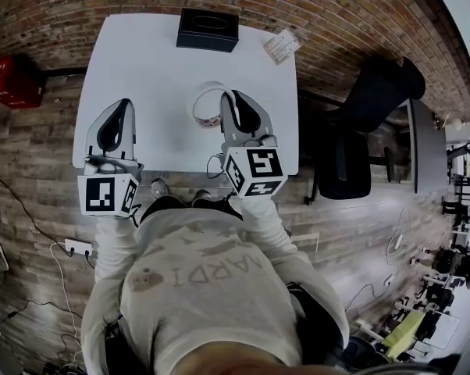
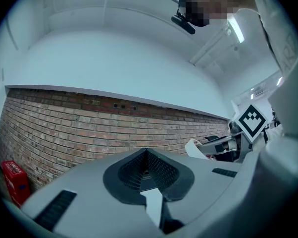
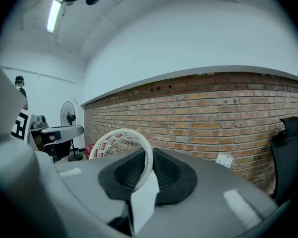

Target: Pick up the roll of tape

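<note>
The roll of tape [image 1: 208, 108] stood on edge in the right claw [image 1: 229, 100], over the front middle of the white table [image 1: 141, 69]. In the right gripper view the roll [image 3: 110, 141] was a thin white ring with red-and-white print on its inner face. The right claw [image 3: 146, 157] was closed on the ring's right wall, with one dark ribbed pad inside the ring and the other outside. The rest of the ring stuck out up and to the left of the claw.

The left claw [image 1: 124, 104] hung over the table's left front, well apart from the roll. In the left gripper view its two pads met at the tips and nothing lay between them [image 2: 146, 152]. At the right edge of that view was the right gripper's marker cube [image 2: 251, 120], with the white curve of the roll [image 2: 194, 148] just beside it.

At the table's far edge sat a black box [image 1: 208, 30], and a small printed card [image 1: 282, 45] lay near the far right corner. A black office chair [image 1: 352, 131] stood to the right of the table and a red box [image 1: 12, 80] lay on the floor to its left, against the brick wall [image 3: 213, 113]. A standing fan [image 3: 67, 115] showed in the right gripper view beyond the roll. Both marker cubes [image 1: 254, 170] [image 1: 108, 194] sat close in front of the person's pale printed shirt [image 1: 204, 280].
</note>
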A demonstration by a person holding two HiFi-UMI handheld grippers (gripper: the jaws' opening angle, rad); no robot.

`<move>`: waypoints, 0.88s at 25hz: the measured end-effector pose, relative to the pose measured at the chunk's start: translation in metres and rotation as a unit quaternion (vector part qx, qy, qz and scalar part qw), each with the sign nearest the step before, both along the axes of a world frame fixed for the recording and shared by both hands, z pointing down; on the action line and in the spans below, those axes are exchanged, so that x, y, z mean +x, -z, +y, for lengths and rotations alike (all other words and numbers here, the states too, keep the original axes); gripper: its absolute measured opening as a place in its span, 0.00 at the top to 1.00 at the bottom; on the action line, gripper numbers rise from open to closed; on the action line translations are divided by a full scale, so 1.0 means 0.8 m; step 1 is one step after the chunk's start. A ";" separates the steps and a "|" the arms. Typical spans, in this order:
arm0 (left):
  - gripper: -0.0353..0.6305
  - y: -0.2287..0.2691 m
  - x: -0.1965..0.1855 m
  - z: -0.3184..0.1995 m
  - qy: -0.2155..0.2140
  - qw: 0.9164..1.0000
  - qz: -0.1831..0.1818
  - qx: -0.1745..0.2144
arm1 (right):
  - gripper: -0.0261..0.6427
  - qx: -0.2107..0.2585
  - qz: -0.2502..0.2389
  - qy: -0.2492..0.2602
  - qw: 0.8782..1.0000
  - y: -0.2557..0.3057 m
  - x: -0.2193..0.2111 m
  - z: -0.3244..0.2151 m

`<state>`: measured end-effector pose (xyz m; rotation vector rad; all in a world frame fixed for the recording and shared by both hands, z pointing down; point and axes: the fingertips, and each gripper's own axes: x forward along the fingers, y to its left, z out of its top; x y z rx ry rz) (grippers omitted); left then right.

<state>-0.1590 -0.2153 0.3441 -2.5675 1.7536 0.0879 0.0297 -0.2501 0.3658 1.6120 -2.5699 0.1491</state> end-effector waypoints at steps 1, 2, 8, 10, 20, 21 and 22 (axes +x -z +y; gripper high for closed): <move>0.94 0.001 0.003 0.002 0.000 1.000 0.000 0.001 | 0.87 0.006 0.000 0.001 1.000 0.004 0.003 0.003; 0.94 0.003 0.006 0.005 0.000 1.000 0.001 0.003 | 0.87 0.012 0.001 0.002 1.000 0.008 0.005 0.007; 0.94 0.009 0.020 0.019 0.001 1.000 0.000 0.007 | 0.87 0.038 0.000 0.006 0.999 0.028 0.019 0.026; 0.94 0.010 0.024 0.022 0.002 1.000 0.000 0.007 | 0.87 0.047 0.000 0.007 0.999 0.033 0.024 0.031; 0.94 0.017 0.044 0.040 0.004 1.000 -0.002 0.010 | 0.87 0.075 -0.004 0.003 0.997 0.050 0.049 0.052; 0.94 0.017 0.046 0.042 0.005 1.000 -0.002 0.011 | 0.87 0.076 -0.005 0.003 0.997 0.051 0.052 0.054; 0.94 0.017 0.047 0.043 0.007 1.000 0.000 0.012 | 0.87 0.077 -0.007 0.003 0.997 0.051 0.054 0.055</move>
